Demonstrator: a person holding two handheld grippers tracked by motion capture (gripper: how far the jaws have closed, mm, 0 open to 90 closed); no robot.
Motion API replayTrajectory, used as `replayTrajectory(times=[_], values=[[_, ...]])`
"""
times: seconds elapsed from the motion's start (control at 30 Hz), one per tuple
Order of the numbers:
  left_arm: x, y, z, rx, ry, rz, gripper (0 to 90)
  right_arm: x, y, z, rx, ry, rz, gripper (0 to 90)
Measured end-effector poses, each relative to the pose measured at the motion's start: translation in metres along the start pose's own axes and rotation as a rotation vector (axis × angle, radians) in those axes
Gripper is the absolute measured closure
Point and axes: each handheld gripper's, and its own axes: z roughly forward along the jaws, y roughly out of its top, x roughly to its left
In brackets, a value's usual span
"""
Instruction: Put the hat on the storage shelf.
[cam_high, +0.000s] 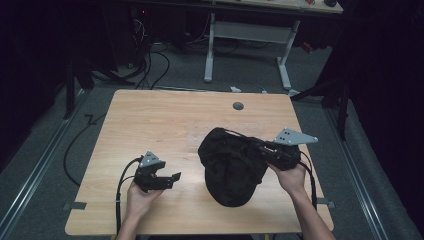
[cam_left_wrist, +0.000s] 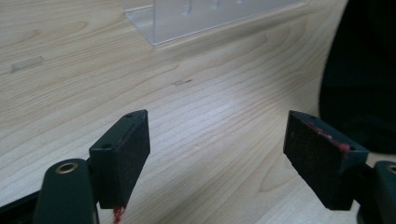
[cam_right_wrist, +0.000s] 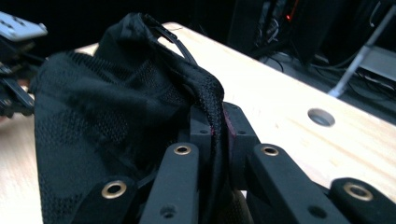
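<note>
A black mesh cap (cam_high: 231, 167) lies slumped on the pale wood-grain table (cam_high: 150, 120), right of centre. The right gripper (cam_right_wrist: 215, 123) pinches a fold of its knitted rim between flat black pads. The left gripper (cam_high: 170, 179) hovers just left of the cap, jaws spread wide and holding nothing.

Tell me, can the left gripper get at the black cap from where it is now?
Probably yes. The left gripper is open, and bare table lies between it and the black cap. The right gripper already pinches the cap's edge on the far side.
</note>
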Motion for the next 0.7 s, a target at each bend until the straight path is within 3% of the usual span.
replayTrajectory(times=[0.4,0.7], values=[[-0.022,0.007,0.004,0.039,-0.086,0.035,22.4,-0.003,0.017,-0.004,-0.054,0.052,-0.014,84.5],[-0.047,0.018,0.006,0.06,-0.211,0.013,19.3,-0.001,0.022,-0.005,-0.093,0.109,-0.022,84.5]])
